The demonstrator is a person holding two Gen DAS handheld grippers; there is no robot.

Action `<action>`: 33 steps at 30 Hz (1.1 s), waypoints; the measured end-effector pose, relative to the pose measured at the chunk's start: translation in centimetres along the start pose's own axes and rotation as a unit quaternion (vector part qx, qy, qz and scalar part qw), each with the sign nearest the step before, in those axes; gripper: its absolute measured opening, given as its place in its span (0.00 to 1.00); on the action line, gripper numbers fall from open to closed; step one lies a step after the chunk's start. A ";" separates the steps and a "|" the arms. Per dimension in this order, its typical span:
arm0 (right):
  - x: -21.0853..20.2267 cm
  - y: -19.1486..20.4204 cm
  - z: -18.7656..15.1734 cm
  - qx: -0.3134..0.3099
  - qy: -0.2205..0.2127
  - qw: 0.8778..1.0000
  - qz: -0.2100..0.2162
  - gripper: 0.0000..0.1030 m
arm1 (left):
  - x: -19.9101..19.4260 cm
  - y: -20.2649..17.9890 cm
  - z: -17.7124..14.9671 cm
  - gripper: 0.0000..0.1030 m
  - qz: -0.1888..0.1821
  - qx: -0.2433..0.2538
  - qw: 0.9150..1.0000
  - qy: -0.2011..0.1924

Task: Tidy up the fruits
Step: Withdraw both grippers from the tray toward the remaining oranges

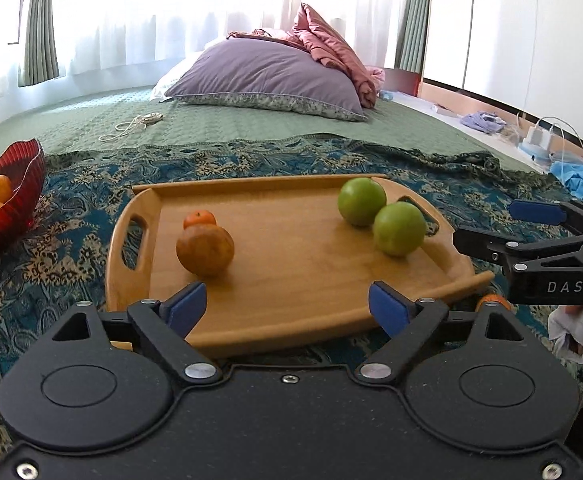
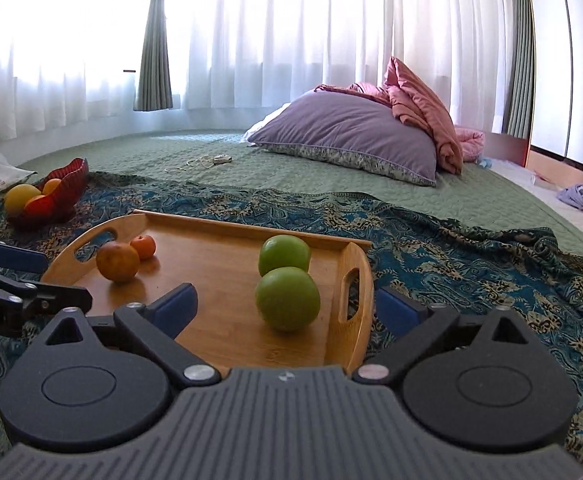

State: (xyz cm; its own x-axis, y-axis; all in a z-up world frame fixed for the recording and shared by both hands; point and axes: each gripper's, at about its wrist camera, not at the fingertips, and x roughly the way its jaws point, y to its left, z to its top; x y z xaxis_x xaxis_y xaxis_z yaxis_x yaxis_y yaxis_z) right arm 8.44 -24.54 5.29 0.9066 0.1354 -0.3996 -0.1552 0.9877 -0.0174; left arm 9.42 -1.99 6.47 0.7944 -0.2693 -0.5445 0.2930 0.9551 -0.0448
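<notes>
A wooden tray lies on a patterned blue cloth on the bed. On it are a large orange, a small orange behind it, and two green apples side by side. A red glass bowl with oranges and a yellow fruit stands at the left. My left gripper is open and empty at the tray's near edge. My right gripper is open and empty, just short of the nearer apple.
The patterned cloth lies over a green quilt. A purple pillow and pink bedding sit at the back. A white cable lies on the quilt. Clothes and chargers clutter the right side.
</notes>
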 end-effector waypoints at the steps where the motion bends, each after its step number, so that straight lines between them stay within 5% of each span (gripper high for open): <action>1: -0.1 0.0 -0.1 -0.001 -0.002 1.000 0.000 0.99 | 0.0 -0.2 -0.2 0.87 0.001 0.002 1.000 -0.001; 33: -1.8 0.0 -6.5 -0.016 0.009 0.999 -0.030 1.00 | 0.4 -3.4 -5.8 0.95 0.010 0.017 1.000 0.012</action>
State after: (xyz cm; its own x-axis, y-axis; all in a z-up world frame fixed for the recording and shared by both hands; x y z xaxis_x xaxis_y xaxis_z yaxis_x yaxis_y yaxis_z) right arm 4.25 -25.32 0.04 0.9075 0.0742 -0.4135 -0.1135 0.9910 -0.0712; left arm 5.67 -4.64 1.50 0.7876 -0.2477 -0.5642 0.2962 0.9551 -0.0059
